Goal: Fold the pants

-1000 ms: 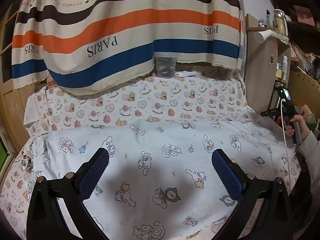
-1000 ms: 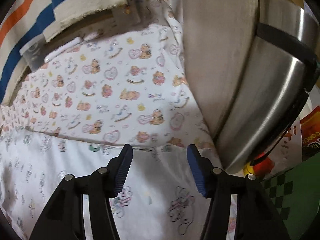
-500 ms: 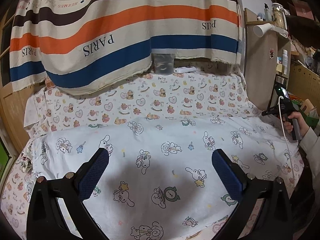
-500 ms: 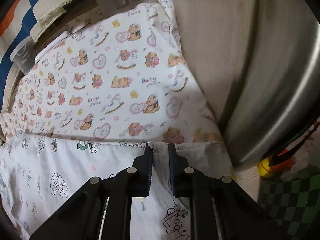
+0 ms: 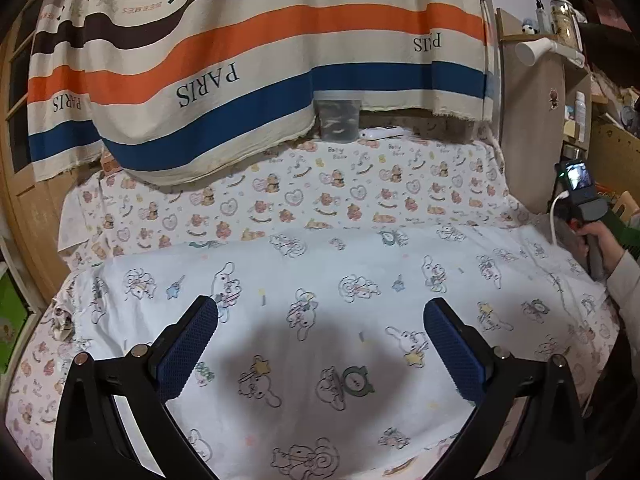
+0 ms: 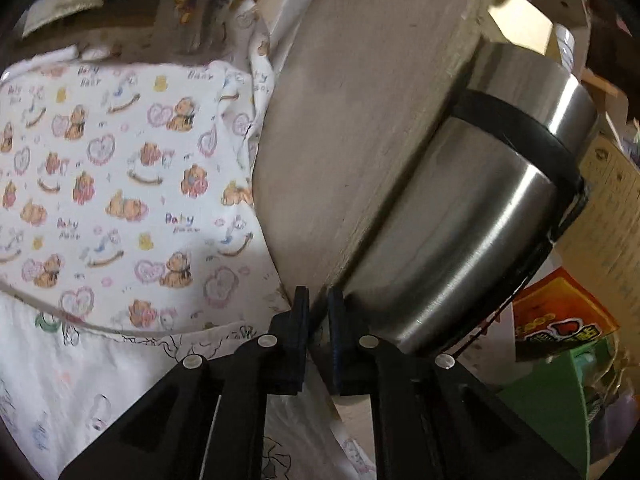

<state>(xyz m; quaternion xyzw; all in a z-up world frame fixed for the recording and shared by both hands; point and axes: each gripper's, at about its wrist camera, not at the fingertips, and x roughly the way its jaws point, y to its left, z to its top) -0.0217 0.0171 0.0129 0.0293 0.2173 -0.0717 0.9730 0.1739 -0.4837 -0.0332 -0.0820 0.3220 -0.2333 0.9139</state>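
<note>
The pants (image 5: 320,300) are white with cartoon prints and lie spread flat on the bear-print sheet (image 5: 304,196). My left gripper (image 5: 320,340) hovers over their near middle, wide open and empty. My right gripper (image 6: 318,320) is shut on the far right corner of the pants (image 6: 120,360), and the edge stretches taut to the left. In the left wrist view the right gripper's body and hand (image 5: 592,224) show at the far right edge of the pants.
A striped "PARIS" cloth (image 5: 240,60) hangs behind the bed. A wooden panel (image 6: 360,120) and a steel pot (image 6: 480,220) stand close to the right gripper. A clear cup (image 5: 338,120) sits at the back. Shelves with clutter stand at the right.
My right gripper closed on the pants' corner and has lifted it, tilting toward the wooden panel. My left gripper stayed open and shifted only slightly.
</note>
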